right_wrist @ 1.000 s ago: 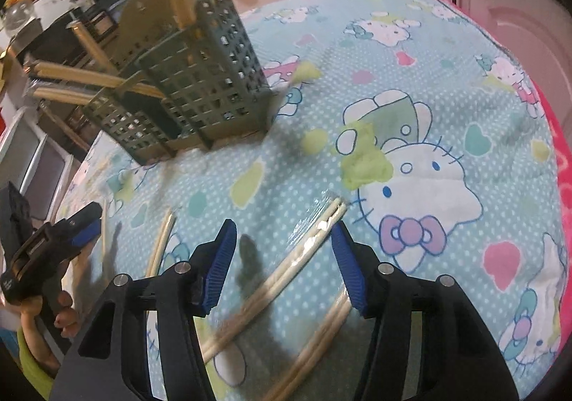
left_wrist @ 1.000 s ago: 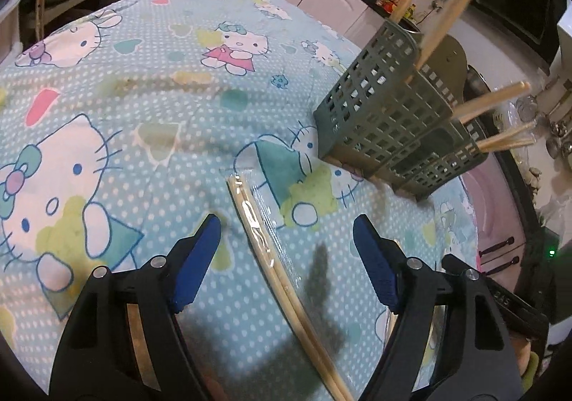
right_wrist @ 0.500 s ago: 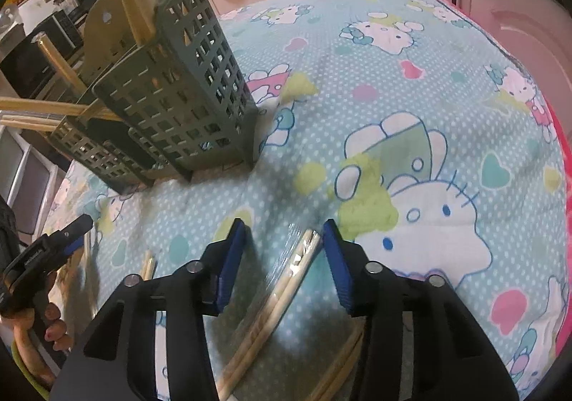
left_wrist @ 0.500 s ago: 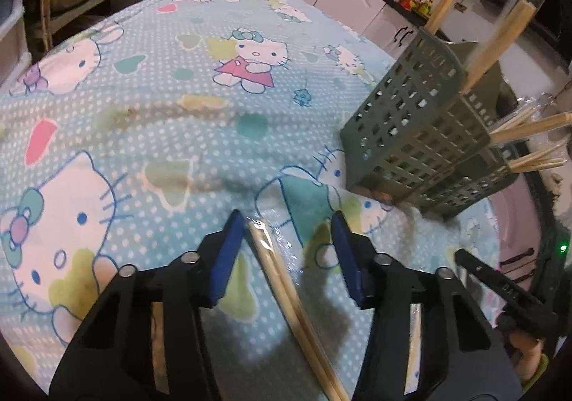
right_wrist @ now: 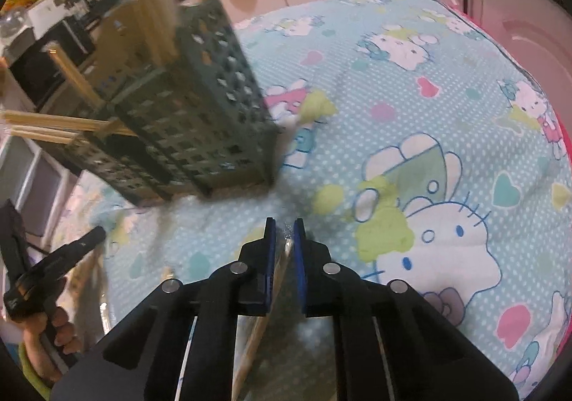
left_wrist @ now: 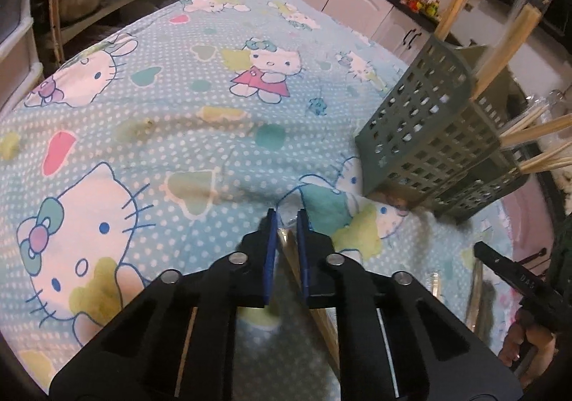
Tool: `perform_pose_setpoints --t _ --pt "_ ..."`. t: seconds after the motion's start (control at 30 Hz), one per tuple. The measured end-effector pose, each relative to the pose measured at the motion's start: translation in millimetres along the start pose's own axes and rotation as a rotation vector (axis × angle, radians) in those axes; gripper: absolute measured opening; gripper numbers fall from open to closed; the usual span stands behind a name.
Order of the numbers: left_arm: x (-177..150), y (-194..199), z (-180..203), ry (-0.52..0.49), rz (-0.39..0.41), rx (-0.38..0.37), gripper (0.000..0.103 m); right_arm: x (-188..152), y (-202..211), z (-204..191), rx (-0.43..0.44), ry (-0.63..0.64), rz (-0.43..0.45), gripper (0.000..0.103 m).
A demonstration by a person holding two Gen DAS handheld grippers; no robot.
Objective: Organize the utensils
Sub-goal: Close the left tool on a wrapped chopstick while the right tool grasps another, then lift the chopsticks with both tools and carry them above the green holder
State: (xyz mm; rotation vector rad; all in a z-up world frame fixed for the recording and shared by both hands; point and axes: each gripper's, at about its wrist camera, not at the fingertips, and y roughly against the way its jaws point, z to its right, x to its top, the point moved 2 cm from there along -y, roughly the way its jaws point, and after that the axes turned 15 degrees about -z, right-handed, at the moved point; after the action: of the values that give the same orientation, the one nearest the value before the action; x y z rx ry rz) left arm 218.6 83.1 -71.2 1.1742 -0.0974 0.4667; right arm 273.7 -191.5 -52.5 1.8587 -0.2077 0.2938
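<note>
Left gripper (left_wrist: 285, 218): blue pads closed to a narrow gap, pinched on a wrapped chopstick pair (left_wrist: 291, 258) at its far end. The pair's lower length is hidden under the gripper body and cut off at the frame bottom.

Right gripper (right_wrist: 284, 227): pads likewise pinched on a second wrapped pair (right_wrist: 280, 267); its tip is blurred, its tail is lost beneath the gripper.

Cloth (left_wrist: 150, 122): one, blue with cat print, on which both pairs lie.

Basket (left_wrist: 425, 129): one, green lattice, standing on the cloth just beyond the grippers. Its compartments cannot be counted; in the right view it is motion-blurred.

Chopsticks in basket (left_wrist: 507, 43): roughly six sticks are seen protruding in the left view, their tops cut off; an exact count cannot be given.

Loose wrapped sticks (left_wrist: 477, 290): indistinct, by the right hand.
</note>
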Motion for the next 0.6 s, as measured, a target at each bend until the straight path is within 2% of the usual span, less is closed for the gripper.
perform_pose_setpoints --t 0.17,0.6 --pt "-9 24 14 -0.040 0.066 -0.034 0.003 -7 26 -12 0.073 0.048 0.058 0.007" --pt "-28 103 54 -0.151 0.215 -0.145 0.002 -37 100 -37 0.195 0.143 0.220 0.005"
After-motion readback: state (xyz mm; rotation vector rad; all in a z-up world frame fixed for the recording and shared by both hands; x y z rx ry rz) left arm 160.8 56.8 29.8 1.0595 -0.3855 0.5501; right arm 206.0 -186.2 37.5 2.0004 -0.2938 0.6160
